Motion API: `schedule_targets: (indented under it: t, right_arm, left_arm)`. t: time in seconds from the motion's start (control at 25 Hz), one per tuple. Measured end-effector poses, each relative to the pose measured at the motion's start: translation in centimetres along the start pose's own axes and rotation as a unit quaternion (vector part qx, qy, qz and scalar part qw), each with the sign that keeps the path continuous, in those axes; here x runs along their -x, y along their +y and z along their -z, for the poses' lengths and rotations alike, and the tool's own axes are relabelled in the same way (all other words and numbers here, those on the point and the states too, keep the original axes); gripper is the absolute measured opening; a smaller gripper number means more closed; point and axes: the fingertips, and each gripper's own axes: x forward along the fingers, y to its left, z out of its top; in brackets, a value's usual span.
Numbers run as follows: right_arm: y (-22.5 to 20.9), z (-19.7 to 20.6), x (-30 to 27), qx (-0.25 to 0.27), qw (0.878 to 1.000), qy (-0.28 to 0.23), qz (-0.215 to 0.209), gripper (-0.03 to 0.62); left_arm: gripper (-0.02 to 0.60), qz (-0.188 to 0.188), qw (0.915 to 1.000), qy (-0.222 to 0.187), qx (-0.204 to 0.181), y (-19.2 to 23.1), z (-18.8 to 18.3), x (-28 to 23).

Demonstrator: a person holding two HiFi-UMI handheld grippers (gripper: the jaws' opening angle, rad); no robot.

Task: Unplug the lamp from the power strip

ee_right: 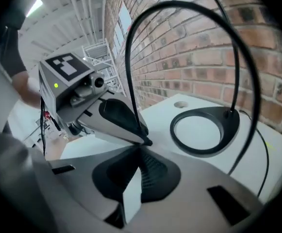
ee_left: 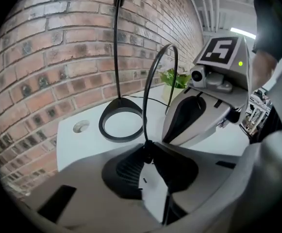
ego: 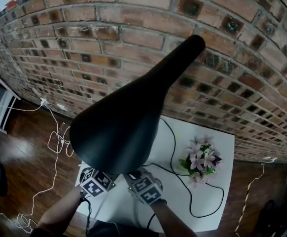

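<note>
A: Starting at the left, white cables [ego: 54, 142] trail over the floor [ego: 24, 147] below the brick wall [ego: 133, 33]. I can't pick out a power strip among them, or anywhere else.

B: Nor can I. The lamp [ego: 126, 117] is easy, though. Its black shade fills the middle of the head view, and its ring base [ee_left: 117, 107] sits on the white desk [ego: 217, 142] close to the wall.

A: And the left tool [ee_left: 147, 152]?

B: Its jaws are nearly together, and the tips pinch the lamp's black cord [ee_left: 147, 89], which arches up from them.

A: The right tool [ee_right: 140, 152]?

B: It's just beside the left one, tip almost against tip. Its jaws meet at the tips and I see nothing between them, so I'd call it closed and empty.

A: So the step in hand is tracing the cord to its plug?

B: I'd judge so. A pinch on bare cord is fine for tracing but poor for pulling. Slide along it lightly and don't yank, or the base may drag across the desk.

A: Farther right, the cord loops over the desk past the flowers [ego: 202, 159].

B: Mind those while feeding slack. Once the plug shows, grip its body, steady the strip with the other tool, and pull straight out.
</note>
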Motion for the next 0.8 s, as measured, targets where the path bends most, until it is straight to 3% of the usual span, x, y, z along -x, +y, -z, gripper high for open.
schedule_targets:
  t: [0.24,0.48,0.8]
  right_arm:
    - [-0.8,0.3,-0.9,0.019,0.999,0.027,0.016,0.008]
    - [-0.8,0.6,-0.9,0.013,0.999,0.045,0.011,0.008]
    - [-1.0,0.5,-0.8,-0.026,0.999,0.044,-0.005,0.008]
  left_arm:
    - [0.081,0.022,0.9996,0.011,0.009,-0.7,1.4,-0.8]
    - [0.077,0.0,0.9987,-0.048,0.02,-0.6,0.4,-0.2]
    - [0.075,-0.016,0.9977,-0.062,0.023,-0.6,0.2,-0.1]
